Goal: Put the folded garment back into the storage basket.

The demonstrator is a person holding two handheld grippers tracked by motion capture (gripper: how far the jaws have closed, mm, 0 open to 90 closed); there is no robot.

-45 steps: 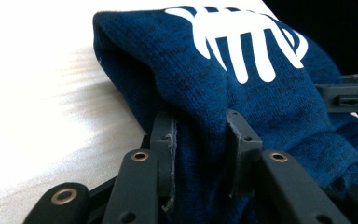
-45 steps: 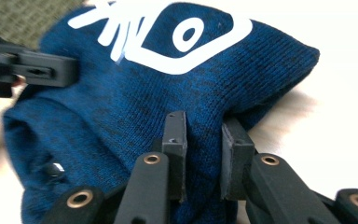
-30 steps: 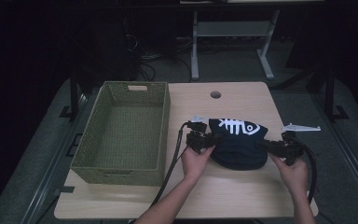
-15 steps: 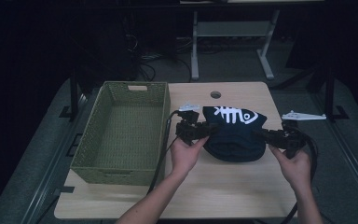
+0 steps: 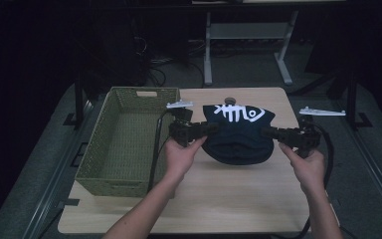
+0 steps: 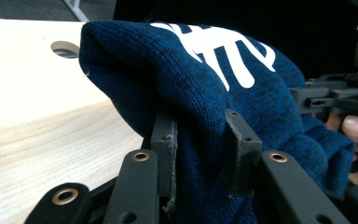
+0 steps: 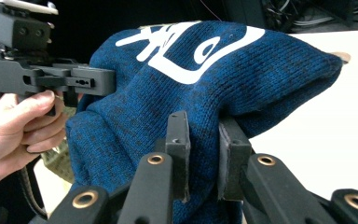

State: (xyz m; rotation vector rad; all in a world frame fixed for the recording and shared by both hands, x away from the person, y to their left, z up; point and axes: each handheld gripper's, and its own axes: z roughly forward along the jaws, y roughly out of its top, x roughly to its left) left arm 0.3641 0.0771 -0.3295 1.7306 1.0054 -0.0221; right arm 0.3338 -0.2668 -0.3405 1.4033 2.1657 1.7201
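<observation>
A dark blue knit hat (image 5: 237,133) with a white fish-bone print hangs lifted over the middle of the wooden table (image 5: 229,199), stretched between both grippers. My left gripper (image 5: 210,130) is shut on the hat's left edge; in the left gripper view (image 6: 200,154) knit fabric (image 6: 200,93) is bunched between the jaws. My right gripper (image 5: 267,132) is shut on the hat's right edge, and the right gripper view (image 7: 204,154) shows the hat (image 7: 223,79) pinched between its pads, with the other hand and gripper (image 7: 51,77) beyond it.
A green woven basket (image 5: 95,164) stands on the table's left side, beside the left hand. A round hole (image 5: 230,100) sits near the table's far edge. Desk legs and cables lie on the dark floor behind.
Both grippers have lifted the hat and carried it away from the person, toward the table's far edge. The hands have spread apart, stretching the hat wider.
</observation>
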